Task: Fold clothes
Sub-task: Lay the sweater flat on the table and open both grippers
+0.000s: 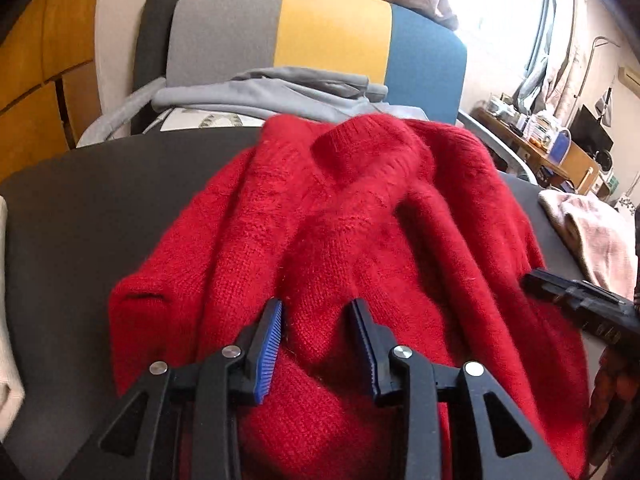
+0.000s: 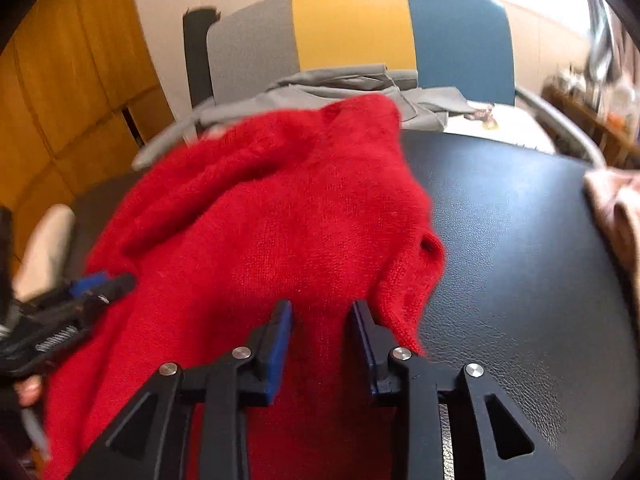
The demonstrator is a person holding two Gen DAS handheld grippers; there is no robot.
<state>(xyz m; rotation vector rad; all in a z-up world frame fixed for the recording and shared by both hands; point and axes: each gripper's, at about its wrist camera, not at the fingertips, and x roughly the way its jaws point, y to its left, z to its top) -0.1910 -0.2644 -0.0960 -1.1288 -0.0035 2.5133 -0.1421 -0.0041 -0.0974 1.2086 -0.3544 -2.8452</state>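
A fuzzy red knit sweater lies crumpled on a dark leather-like surface, collar toward the far side. My left gripper hovers over its near hem with jaws apart, red knit between the blue pads, not pinched. My right gripper is over the sweater at its right edge, jaws likewise apart with fabric between them. The right gripper also shows in the left wrist view, and the left gripper in the right wrist view.
A grey garment lies at the far side against a grey, yellow and blue chair back. A pink cloth sits at the right edge; it also shows in the right wrist view. A cluttered wooden desk stands far right.
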